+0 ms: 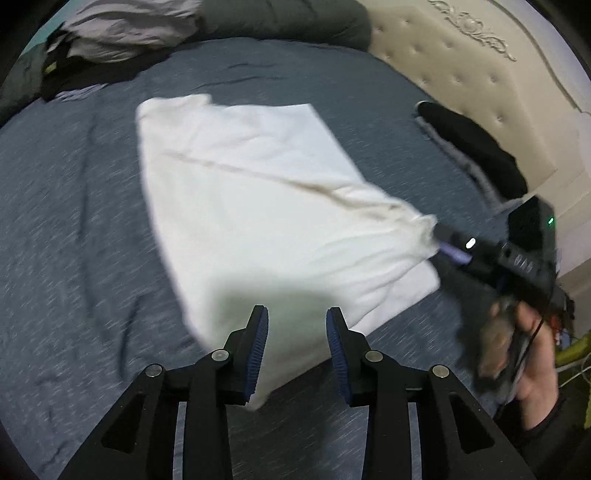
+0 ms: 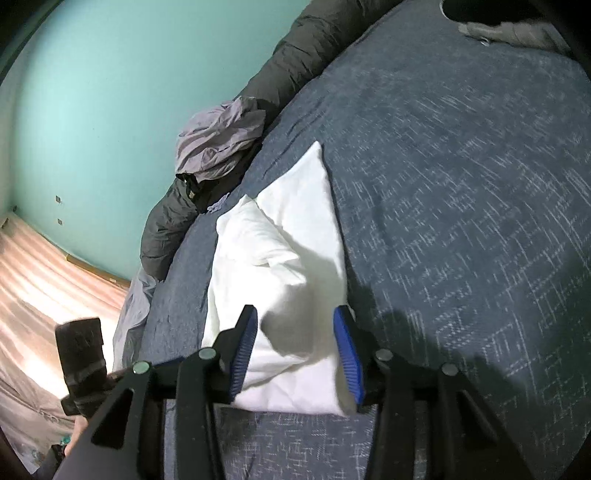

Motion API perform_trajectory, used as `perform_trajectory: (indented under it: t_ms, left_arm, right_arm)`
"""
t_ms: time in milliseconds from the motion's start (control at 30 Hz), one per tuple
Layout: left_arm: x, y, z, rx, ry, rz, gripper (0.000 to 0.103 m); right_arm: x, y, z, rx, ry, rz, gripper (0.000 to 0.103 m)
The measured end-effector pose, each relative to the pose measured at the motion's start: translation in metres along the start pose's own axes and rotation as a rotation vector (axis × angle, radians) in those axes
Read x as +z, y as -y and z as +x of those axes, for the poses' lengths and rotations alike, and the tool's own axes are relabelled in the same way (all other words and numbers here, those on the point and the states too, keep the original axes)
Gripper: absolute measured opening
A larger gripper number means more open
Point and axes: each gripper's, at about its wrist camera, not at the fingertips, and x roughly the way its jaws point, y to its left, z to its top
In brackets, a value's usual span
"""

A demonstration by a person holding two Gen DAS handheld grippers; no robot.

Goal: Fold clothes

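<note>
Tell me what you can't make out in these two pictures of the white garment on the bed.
- White garment, left wrist view: motion blur hides what kind it is; the left gripper covers its near edge.
- Right gripper, left wrist view: blurred, so contact with the cloth is unclear.
- Dark clothing, right wrist view: cut off by the top edge.
</note>
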Motion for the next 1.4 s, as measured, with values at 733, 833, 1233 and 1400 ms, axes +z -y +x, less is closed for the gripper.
perform_trajectory:
  t_ms: [733, 833, 1233, 1400]
  left_arm:
    - [-0.030, 0.005, 0.012, 0.140, -0.036, 0.192, 0.014]
    - [-0.031, 0.008, 0.007, 0.137, -0.033, 0.207, 0.007]
    - [-0.043, -0.022, -0.023, 0.119, -0.007, 0.148, 0.001]
    - [-0.048, -0.017, -0.012, 0.108, -0.030, 0.137, 0.001]
  right_arm:
    - [-0.003, -0.006, 0.008, 0.002, -0.009, -0.037, 0.009]
    - [-0.003, -0.012, 0.002, 0.037, 0.004, -0.034, 0.008]
    - [-0.022, -0.024, -0.015, 0.052, -0.047, -0.006, 0.006]
    - [-0.034, 0.012, -0.001, -0.020, -0.096, 0.109, 0.007]
